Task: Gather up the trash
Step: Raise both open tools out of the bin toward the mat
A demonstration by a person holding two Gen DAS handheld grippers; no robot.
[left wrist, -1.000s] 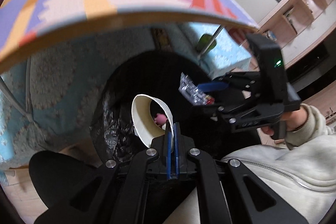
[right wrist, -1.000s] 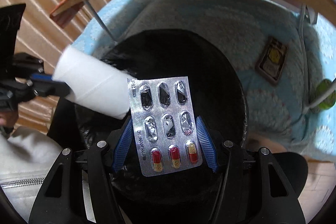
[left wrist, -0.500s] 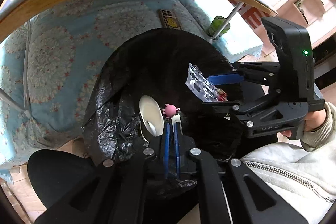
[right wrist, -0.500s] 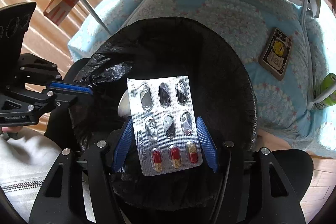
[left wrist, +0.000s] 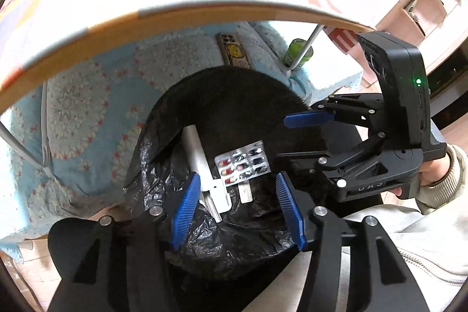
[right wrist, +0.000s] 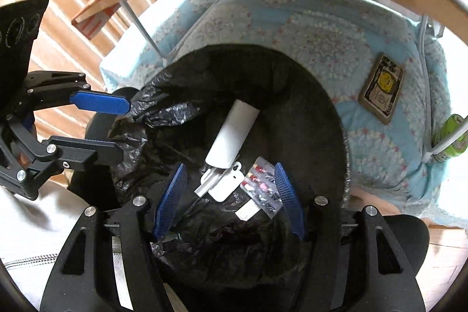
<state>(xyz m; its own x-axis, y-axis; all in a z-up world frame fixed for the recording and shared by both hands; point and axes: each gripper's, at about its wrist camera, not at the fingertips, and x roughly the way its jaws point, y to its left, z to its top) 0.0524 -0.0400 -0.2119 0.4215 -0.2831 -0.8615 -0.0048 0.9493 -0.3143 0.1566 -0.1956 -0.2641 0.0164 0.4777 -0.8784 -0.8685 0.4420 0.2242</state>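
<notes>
Starting on the left, there's a light blue flowery rug (left wrist: 87, 113) under a table (left wrist: 175, 16) with thin white legs. In the middle sits the bin (right wrist: 336, 119), lined with a crinkly black bag (left wrist: 163, 154), and both claws hang right over its mouth.

The left gripper (left wrist: 238, 208) has its blue fingers spread wide with nothing between them. The right gripper (right wrist: 229, 199) is the same deal, fingers wide apart and empty. In the left view you can see the right one coming in from the right side with a green light on its housing, and a hand (left wrist: 433, 174) in a grey cuff on the handle.

The trash is down inside the bag: a white cup (right wrist: 234, 136) lying on its side, a white plastic bit (right wrist: 226, 186) just near of it, then the blister pack (right wrist: 263, 189) to the right with a few red pills left in it, and a small white slip (right wrist: 248, 211) poking out from under the pack.

Further right on the rug there's a flat brown card (right wrist: 383, 89) with a yellow face on it, and a green can (right wrist: 452, 136) by a table leg at the far right.
</notes>
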